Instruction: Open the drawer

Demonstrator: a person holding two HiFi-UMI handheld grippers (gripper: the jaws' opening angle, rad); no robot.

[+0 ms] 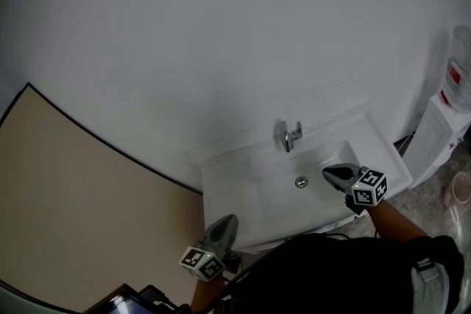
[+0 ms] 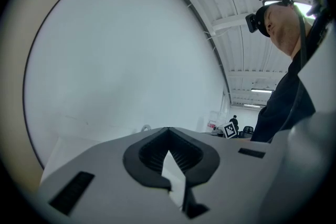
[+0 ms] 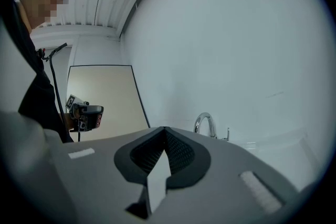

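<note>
We see both tongs closed and empty: the left gripper has its jaws together at the tips with nothing between them, and so does the right gripper. In the head view the left one sits at the front left corner of the white sink, just off the rim, pointing roughly toward the wall. The right one hangs over the right side of the basin, tips aimed left, near the drain and in front of the chrome faucet. The two are well apart, with the basin between them. We can't make out the drawer in any view: the sink unit's front face below the rim is covered by the person's dark clothing, and both gripper views look level across the top at the wall. So all we can say is that both tongs are up at rim height, at or above the sink top. A beige panel stands left of the sink, and a white water dispenser to the right.
</note>
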